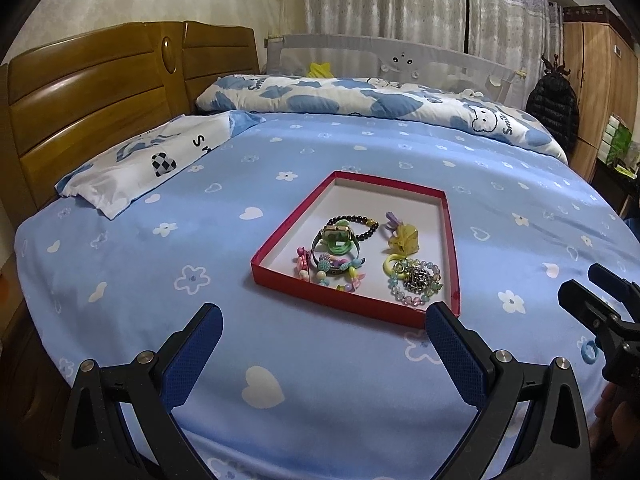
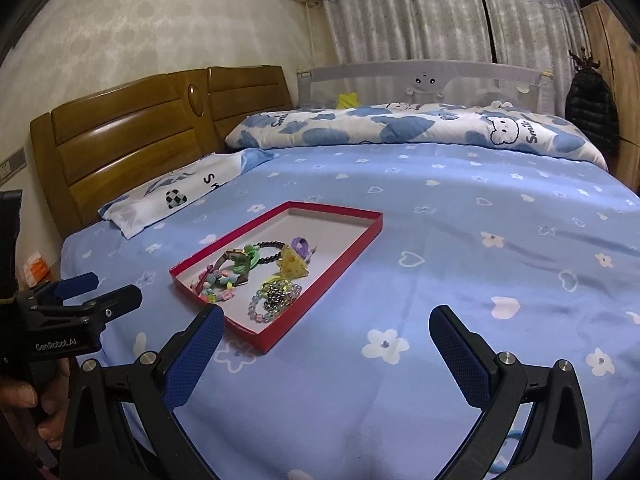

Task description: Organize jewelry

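While you hold both grippers low over the bed, your left gripper (image 1: 324, 322) has its two blue fingers (image 1: 192, 356) spread wide with nothing between them. It hangs just in front of the near edge of the tray (image 1: 280, 240). Your right gripper (image 2: 326, 326) is spread wide too, and holds nothing. Its left finger sits close to the tray's near corner, and the tray lies off to its left side.

All the jewelry you can see is inside the red tray, on its white floor, bunched at the near end. A watch (image 1: 338, 236) leans on a dark bead bracelet (image 1: 366, 226). A green band (image 1: 340, 248) touches the watch. Just beside them is a pastel bead bracelet (image 1: 336, 276). On the right side lie a yellow clip (image 1: 404, 240), a purple tie (image 1: 392, 220), a yellow ring (image 1: 394, 266) and a clear bead bracelet (image 1: 416, 284) with a silver chain in its middle.

The tray rests flat on the blue sheet (image 1: 280, 392). A pillow (image 1: 140, 168) lies well apart from it near the wooden headboard (image 1: 88, 96), and a rolled quilt (image 1: 360, 96) runs along the far side of the bed.
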The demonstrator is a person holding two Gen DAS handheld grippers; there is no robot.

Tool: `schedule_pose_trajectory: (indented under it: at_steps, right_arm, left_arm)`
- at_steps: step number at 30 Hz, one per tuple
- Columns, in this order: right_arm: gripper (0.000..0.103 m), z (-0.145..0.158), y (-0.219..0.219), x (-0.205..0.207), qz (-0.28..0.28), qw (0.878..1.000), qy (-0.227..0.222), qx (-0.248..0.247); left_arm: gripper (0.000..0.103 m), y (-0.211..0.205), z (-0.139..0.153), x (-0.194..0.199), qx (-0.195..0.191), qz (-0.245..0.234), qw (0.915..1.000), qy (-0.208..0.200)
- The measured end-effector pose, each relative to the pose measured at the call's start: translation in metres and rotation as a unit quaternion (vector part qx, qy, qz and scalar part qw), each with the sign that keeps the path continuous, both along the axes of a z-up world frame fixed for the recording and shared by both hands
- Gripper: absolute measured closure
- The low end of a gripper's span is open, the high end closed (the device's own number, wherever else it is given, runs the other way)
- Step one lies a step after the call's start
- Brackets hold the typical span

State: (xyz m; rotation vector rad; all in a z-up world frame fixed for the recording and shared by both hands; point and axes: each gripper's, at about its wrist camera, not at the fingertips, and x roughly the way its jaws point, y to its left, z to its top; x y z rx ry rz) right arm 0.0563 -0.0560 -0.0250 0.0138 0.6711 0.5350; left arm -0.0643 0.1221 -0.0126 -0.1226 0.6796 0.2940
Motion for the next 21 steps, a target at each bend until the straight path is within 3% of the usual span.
schedule_pose_trajectory:
  at_steps: [21]
  right_arm:
    - [0.000, -0.0033, -0.0023, 0.0054, -0.005, 1.000, 0.012, 0.005]
  left_arm:
    - [0.001, -0.0024, 0.0044, -0.0038, 0.015, -0.008, 0.9998, -0.006]
